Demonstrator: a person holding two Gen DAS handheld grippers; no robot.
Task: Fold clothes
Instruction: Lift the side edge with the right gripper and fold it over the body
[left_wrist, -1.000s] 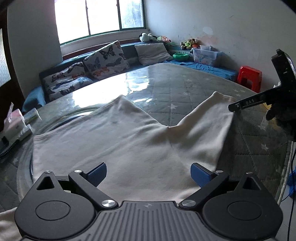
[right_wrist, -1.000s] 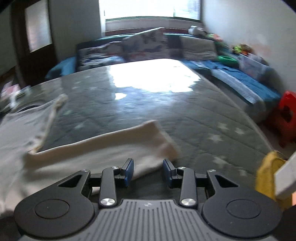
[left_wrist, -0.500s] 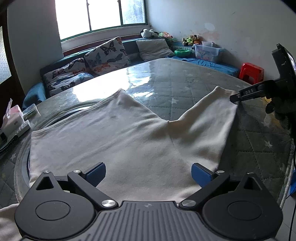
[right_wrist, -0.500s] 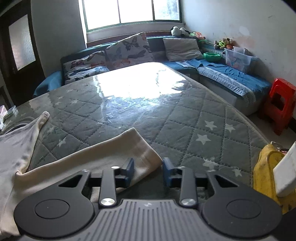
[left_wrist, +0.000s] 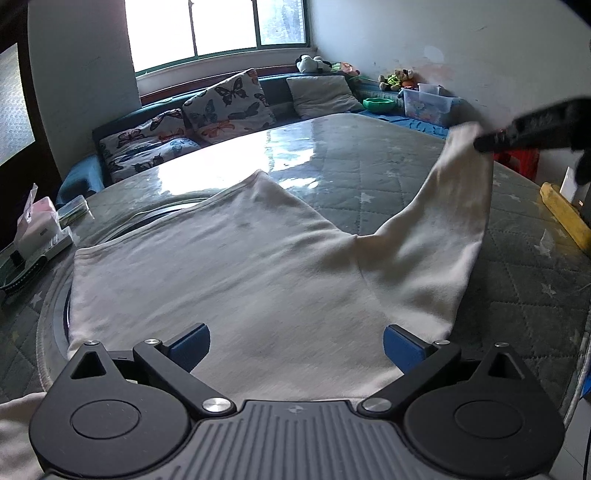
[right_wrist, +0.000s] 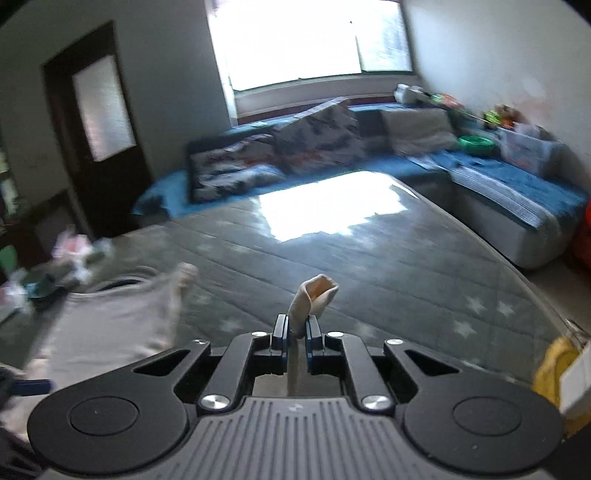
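Well, right claw (right_wrist: 296, 330) pinching cream garment (left_wrist: 240, 273) corner, writing apparently unreadable

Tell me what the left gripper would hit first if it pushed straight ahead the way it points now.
Probably the white garment. The left gripper is open and aims low across it, so the spread cloth on the quilted table lies first in line. Height above the cloth is unclear.
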